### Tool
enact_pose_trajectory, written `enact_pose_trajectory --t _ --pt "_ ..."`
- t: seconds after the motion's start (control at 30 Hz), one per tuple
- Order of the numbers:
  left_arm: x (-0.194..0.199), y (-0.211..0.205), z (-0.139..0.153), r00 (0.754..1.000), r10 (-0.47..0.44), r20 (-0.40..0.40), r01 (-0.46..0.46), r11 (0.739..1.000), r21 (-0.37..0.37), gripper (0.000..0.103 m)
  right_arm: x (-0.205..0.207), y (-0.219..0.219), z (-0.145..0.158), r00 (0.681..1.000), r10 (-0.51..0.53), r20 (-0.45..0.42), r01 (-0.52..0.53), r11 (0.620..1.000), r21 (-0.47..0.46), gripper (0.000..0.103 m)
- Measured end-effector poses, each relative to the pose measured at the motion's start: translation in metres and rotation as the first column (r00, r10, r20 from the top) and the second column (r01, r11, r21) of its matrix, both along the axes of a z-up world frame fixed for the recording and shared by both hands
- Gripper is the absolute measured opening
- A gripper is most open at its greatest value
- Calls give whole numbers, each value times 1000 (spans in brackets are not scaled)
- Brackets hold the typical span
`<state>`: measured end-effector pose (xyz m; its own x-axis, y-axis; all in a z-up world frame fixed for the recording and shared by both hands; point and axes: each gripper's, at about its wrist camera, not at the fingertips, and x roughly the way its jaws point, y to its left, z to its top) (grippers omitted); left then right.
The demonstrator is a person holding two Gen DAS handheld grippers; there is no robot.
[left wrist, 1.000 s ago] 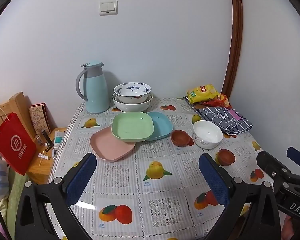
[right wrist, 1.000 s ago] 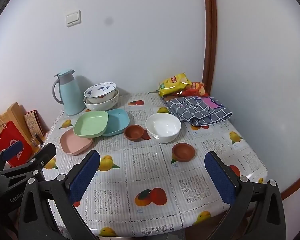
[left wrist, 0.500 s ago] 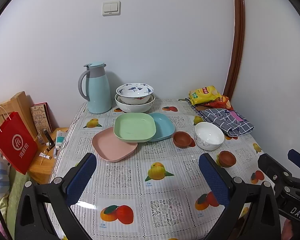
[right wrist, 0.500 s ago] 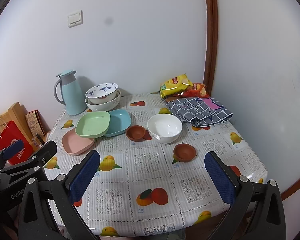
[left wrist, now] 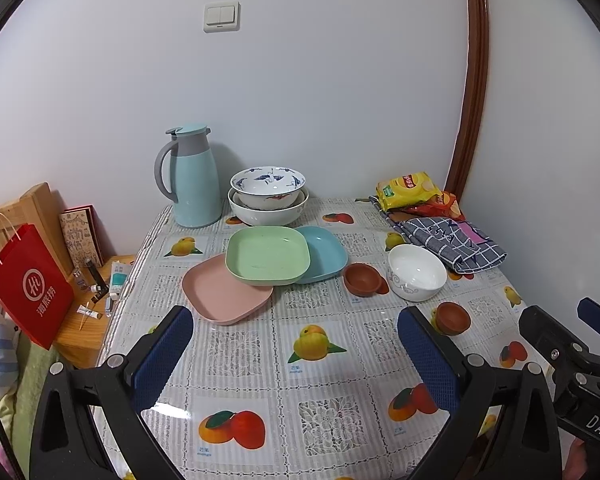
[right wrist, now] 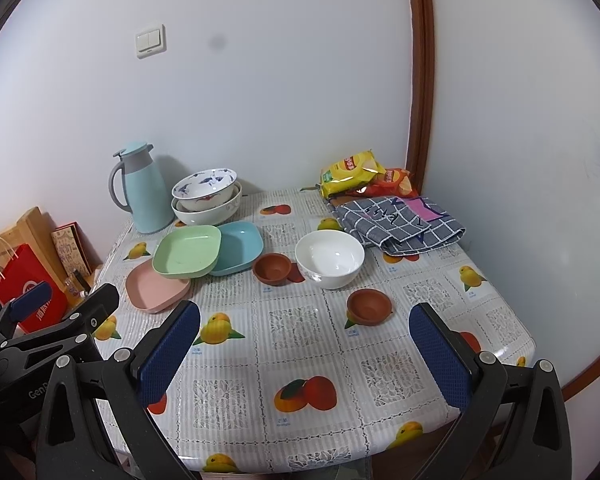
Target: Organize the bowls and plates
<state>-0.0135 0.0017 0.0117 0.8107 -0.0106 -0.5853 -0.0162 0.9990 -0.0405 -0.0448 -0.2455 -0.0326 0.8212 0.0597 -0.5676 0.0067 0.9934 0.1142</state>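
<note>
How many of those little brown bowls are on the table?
2. One small brown bowl sits between the blue plate and the plain white bowl. The other brown bowl stands alone, nearer the table's front edge. None seems hidden.

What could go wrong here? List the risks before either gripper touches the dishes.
1. The green plate lies propped across the pink plate and blue plate; pulling either lower one first could tip or slide it.
2. The small brown bowl sits close beside the white bowl; wide-open fingers may knock one while taking the other.
3. The tablecloth looks glossy, so nudged dishes might skid.
</note>
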Motion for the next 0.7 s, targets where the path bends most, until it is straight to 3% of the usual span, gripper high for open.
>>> enact_pose_trajectory --t 0.7 --pt "-1 1 1 1000 0 0 0 1000 -1 103 -2 -1 3 1000 -2 2 2 1000 5 103"
